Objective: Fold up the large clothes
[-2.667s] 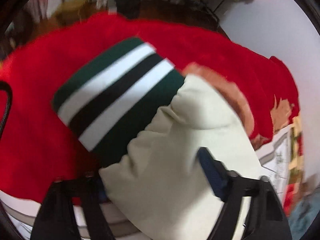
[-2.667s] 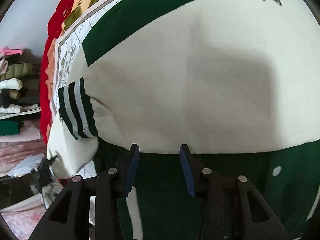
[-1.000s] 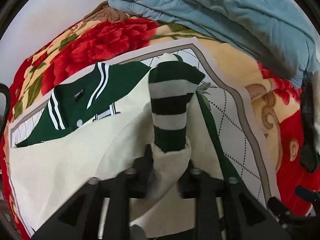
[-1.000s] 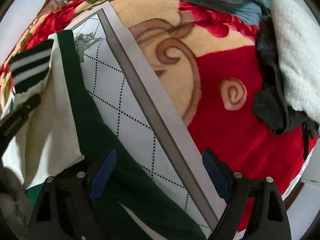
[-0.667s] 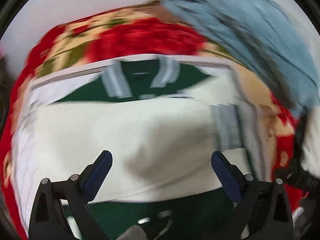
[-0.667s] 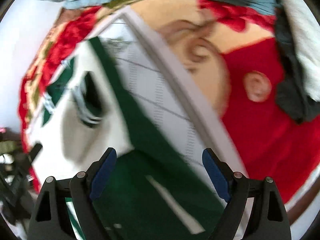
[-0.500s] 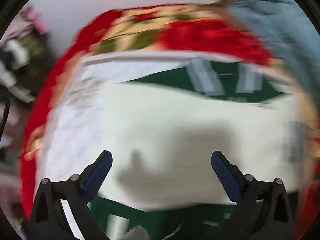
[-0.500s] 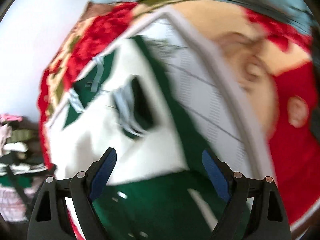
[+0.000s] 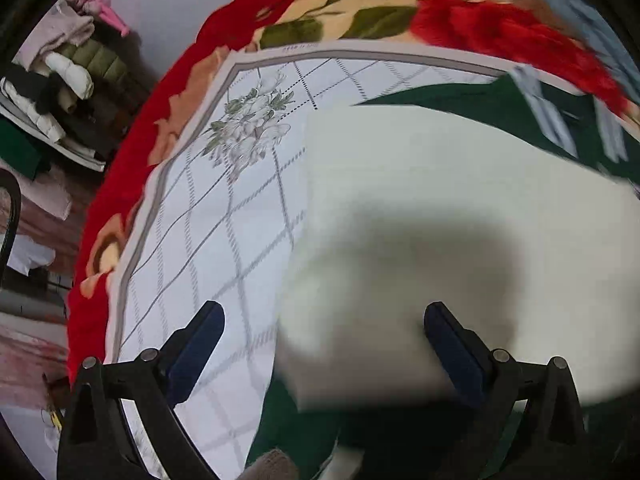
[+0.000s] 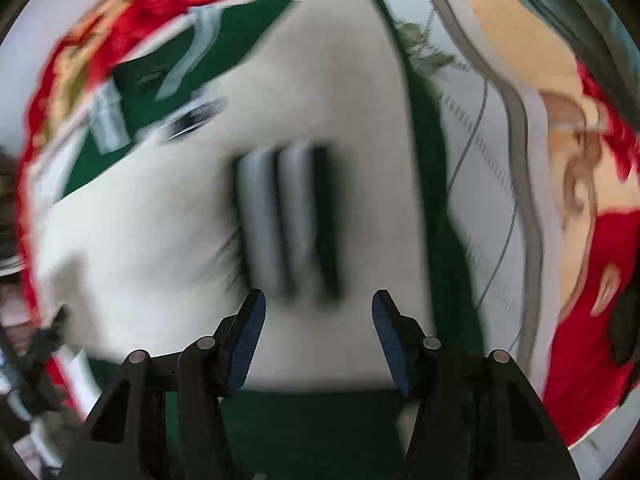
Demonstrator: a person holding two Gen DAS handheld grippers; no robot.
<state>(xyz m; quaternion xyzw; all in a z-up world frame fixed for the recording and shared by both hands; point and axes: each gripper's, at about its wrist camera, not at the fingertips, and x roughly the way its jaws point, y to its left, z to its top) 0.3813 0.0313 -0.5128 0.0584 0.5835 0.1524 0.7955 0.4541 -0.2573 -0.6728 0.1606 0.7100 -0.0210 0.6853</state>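
A: Where the left wrist view begins, what is nearest?

B: Left hand-held gripper (image 9: 322, 334), black with blue pads, jaws spread wide, nothing between them. It hangs over the near edge of the green and cream varsity jacket (image 9: 440, 200).

A: State of the right unit?

B: Right hand-held gripper (image 10: 318, 318) is parted to a moderate gap and grips nothing. Just beyond its tips lies the green, white and black striped knit cuff (image 10: 288, 220) of a cream sleeve, resting on the jacket front. This view is motion-blurred.

A: Location of the garment?

B: Jacket lies flat on the white quilted sheet with grey diamond lines and a printed flower (image 9: 224, 208). Cream sleeves are folded across the green body; the striped collar (image 9: 560, 116) sits at the far end.

A: Beneath and beyond?

B: Red floral plush blanket (image 9: 480, 28) borders the sheet. A blue-grey quilt (image 10: 592, 12) lies at the far edge. Farther left, stacked clothes on a shelf (image 9: 68, 64) stand against the pale wall.
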